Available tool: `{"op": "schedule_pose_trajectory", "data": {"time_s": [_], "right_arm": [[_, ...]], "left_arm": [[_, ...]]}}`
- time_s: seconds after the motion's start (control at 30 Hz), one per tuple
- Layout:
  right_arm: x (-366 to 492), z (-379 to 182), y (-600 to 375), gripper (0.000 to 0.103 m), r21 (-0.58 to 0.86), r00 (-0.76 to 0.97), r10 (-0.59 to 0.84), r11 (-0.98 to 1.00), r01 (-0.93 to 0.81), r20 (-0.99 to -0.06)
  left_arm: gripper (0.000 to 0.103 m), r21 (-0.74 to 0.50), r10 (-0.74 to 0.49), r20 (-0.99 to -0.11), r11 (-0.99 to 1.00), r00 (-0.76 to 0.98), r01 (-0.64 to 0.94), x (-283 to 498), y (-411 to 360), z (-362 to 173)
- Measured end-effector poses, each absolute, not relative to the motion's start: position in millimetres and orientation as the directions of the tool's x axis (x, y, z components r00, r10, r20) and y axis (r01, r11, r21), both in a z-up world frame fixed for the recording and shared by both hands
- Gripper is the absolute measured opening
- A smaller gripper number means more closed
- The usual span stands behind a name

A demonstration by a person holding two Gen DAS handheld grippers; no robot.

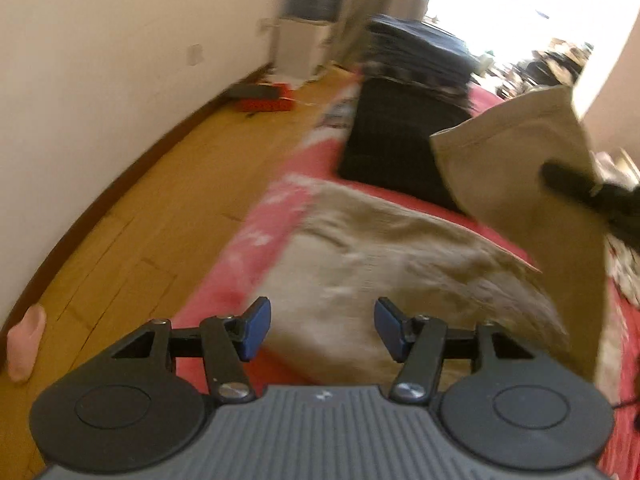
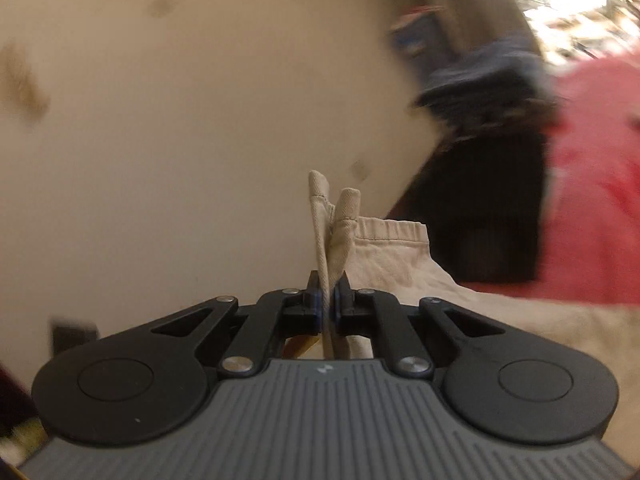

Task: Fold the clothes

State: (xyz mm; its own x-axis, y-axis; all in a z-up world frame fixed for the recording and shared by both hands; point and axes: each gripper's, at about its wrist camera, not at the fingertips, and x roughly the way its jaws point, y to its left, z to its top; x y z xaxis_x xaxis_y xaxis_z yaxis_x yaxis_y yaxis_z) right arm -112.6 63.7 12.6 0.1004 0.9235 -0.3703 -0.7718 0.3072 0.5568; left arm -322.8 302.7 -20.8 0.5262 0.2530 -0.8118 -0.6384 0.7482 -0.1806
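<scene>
Right wrist: right claw (image 2: 328, 300) pinches beige trousers (image 2: 400, 248); left claw (image 1: 322, 326) wide; no legible writing.

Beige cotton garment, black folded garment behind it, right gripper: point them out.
beige cotton garment (image 1: 384, 264), left wrist view, flat wrinkled part.
black folded garment (image 1: 396, 136), left wrist view, top face.
right gripper (image 2: 328, 300), right wrist view, between fingertips.

A white water dispenser (image 1: 304, 20) stands against the cream wall (image 1: 120, 60); a red flat box (image 1: 266, 98) lies on the wooden floor (image 1: 160, 208).
</scene>
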Motion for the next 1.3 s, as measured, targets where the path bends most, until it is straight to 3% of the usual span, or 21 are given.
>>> {"op": "schedule_pose_trajectory", "data": {"time_s": [0.23,0.37,0.47,0.53,0.63,0.77,0.9,0.97,1.1,1.2,1.3], "right_arm": [[-206,-31,145,0.004,0.224,0.03,0.845,0.175,-0.959,-0.533],[-241,-54,154,0.005,0.067,0.058,0.798,0.122,-0.99,-0.599],[-244,-60,154,0.016,0.068,0.021,0.772,0.083,-0.994,-0.635],[-241,-57,149,0.041,0.119,-0.037,0.778,0.05,-0.992,-0.628],[-229,-48,138,0.055,0.203,-0.105,0.804,0.019,-0.979,-0.585],[-209,-37,116,0.055,0.296,-0.151,0.818,0.026,-0.955,-0.556],[-172,-25,84,0.053,0.39,-0.092,0.857,0.132,-0.911,-0.507],[-143,-25,62,0.051,0.436,-0.004,0.867,0.246,-0.866,-0.498],[-98,-17,5,0.038,0.435,0.263,0.819,0.51,-0.743,-0.511],[-81,-9,-40,0.036,0.397,0.441,0.755,0.64,-0.658,-0.486],[-69,6,-86,0.036,0.35,0.603,0.677,0.735,-0.581,-0.421]], "left_arm": [[0.059,-0.401,0.199,-0.789,0.551,0.582,-0.732,-375,347,-25],[0.061,-0.441,0.191,-0.773,0.526,0.606,-0.728,-385,353,-25],[0.062,-0.444,0.193,-0.762,0.54,0.619,-0.715,-384,351,-25],[0.062,-0.441,0.193,-0.758,0.552,0.623,-0.707,-382,348,-24],[0.062,-0.418,0.205,-0.758,0.577,0.62,-0.702,-378,343,-24],[0.062,-0.312,0.265,-0.746,0.67,0.61,-0.673,-362,331,-12],[0.062,-0.23,0.234,-0.727,0.803,0.646,-0.55,-320,319,-3],[0.062,-0.191,0.203,-0.727,0.858,0.656,-0.477,-291,311,-7],[0.061,-0.065,0.189,-0.788,0.921,0.586,-0.385,-235,295,-41],[0.059,0.019,0.247,-0.853,0.895,0.46,-0.445,-215,302,-79],[0.059,-0.05,0.227,-0.849,0.864,0.478,-0.5,-223,312,-81]]}}
